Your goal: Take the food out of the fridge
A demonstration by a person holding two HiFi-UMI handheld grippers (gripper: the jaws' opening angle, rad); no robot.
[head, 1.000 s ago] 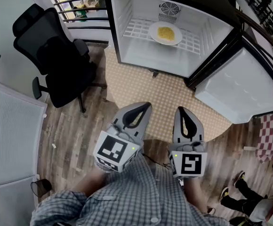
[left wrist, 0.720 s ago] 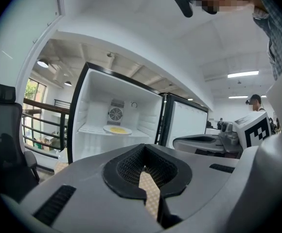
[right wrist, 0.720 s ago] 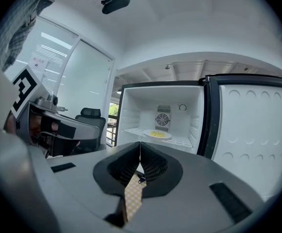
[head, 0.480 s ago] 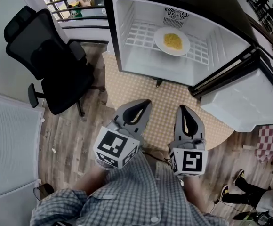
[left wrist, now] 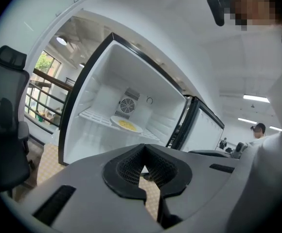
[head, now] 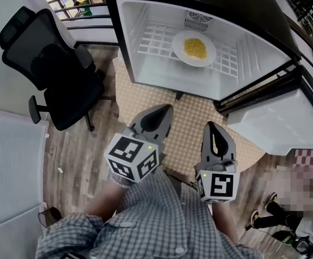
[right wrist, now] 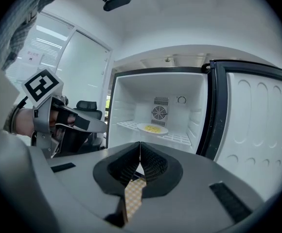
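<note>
A small fridge (head: 145,63) stands open ahead of me. On its white wire shelf sits a white plate (head: 194,48) of yellow food, just in front of the round fan grille. The same plate (left wrist: 126,125) shows deep inside the fridge in the left gripper view, and the plate (right wrist: 152,128) is equally distant in the right gripper view. My left gripper (head: 166,109) and right gripper (head: 210,125) hover side by side over the mat, well short of the fridge. Both point at it, shut and holding nothing.
The fridge door (head: 278,120) hangs wide open at the right. A black office chair (head: 54,74) stands left of the fridge. A woven mat (head: 194,115) covers the wooden floor before it. A white cabinet (head: 8,166) lines the left edge.
Both grippers have moved toward the fridge, which now looks larger and nearer. The left gripper has rolled, so that its marker cube shows a second face.
</note>
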